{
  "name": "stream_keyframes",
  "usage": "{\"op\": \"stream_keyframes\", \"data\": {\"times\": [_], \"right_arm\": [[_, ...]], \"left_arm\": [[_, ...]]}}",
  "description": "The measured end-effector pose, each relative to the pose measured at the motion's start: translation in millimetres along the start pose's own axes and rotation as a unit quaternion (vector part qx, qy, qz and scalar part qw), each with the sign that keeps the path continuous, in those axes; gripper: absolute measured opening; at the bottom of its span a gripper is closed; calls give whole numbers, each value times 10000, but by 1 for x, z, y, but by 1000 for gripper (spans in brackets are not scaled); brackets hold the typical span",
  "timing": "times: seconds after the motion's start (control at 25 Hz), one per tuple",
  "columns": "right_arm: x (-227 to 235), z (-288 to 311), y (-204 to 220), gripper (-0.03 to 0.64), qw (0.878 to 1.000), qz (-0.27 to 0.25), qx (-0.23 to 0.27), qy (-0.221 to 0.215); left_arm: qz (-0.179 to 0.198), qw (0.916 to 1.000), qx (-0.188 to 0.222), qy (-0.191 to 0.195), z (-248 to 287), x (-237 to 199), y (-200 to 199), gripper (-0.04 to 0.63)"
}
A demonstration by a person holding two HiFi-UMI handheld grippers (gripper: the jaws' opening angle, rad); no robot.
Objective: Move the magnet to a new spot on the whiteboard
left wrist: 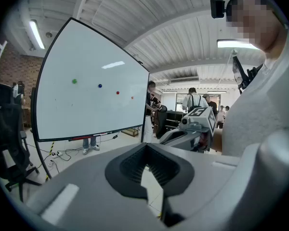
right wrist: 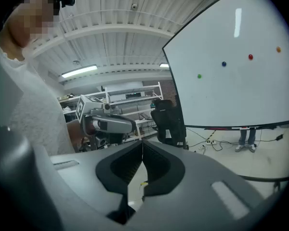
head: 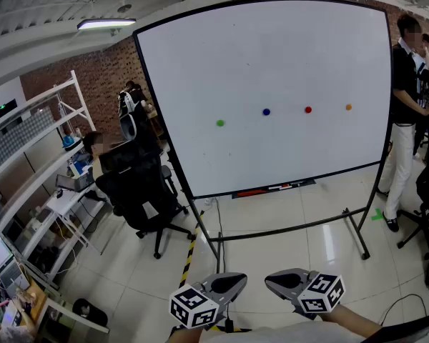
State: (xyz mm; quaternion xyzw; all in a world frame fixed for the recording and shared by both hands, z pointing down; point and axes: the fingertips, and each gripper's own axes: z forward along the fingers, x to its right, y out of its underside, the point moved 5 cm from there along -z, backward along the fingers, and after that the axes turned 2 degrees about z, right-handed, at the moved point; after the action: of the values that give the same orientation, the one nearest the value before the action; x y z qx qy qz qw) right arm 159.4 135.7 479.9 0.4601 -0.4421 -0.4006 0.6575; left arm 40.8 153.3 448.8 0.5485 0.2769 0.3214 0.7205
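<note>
On the whiteboard (head: pixel 272 56) sit four small round magnets in a nearly level row, well apart from each other: a green magnet (head: pixel 220 123) a bit lower at the left, then a blue magnet (head: pixel 266 111), a red magnet (head: pixel 308 109) and an orange magnet (head: pixel 348 107). None of them is near a gripper. The board is white and smooth with a dark frame, and it stands on a thin black stand (head: pixel 286 229). A narrow ledge (head: pixel 272 189) under it holds some long red and dark things, too small to name.

Two grippers are low in the head view, far from the board. The left gripper (head: pixel 232 283) has its claw pressed together with nothing inside. The right gripper (head: pixel 279 281) is also closed and empty. Each carries one cube with square markers.

One black chair (head: pixel 139 191) and one white shelf (head: pixel 36 164) are at the left. One person (head: pixel 404 98) stands at the right on the glossy floor (head: pixel 286 256).
</note>
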Motion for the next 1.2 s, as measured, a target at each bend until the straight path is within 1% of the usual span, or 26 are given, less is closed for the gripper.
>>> {"op": "stream_keyframes", "data": {"times": [0.28, 0.44, 0.56, 0.68, 0.88, 1.0, 1.2], "right_arm": [[25, 12, 11, 0, 9999, 30, -80, 76], [49, 32, 15, 0, 9998, 44, -142, 141], [68, 54, 11, 0, 9995, 65, -238, 181], [93, 85, -2, 0, 9993, 80, -304, 216], [149, 145, -29, 0, 9986, 201, -397, 294], [182, 183, -49, 0, 9982, 220, -423, 350], [247, 248, -82, 0, 9980, 267, -326, 469]], "left_arm": [[-40, 10000, 10, -37, 11, -27, 8, -17], [-35, 10000, 18, -1, 21, -57, 14, -17], [-53, 10000, 35, 60, 26, -87, 14, -17], [-116, 9999, 40, 107, 32, -130, 11, -17], [-207, 9995, -6, 256, 50, -215, 1, -17], [-188, 9992, -47, 359, 58, -270, -8, -17], [-107, 9987, -51, 491, 77, -365, -25, -17]]}}
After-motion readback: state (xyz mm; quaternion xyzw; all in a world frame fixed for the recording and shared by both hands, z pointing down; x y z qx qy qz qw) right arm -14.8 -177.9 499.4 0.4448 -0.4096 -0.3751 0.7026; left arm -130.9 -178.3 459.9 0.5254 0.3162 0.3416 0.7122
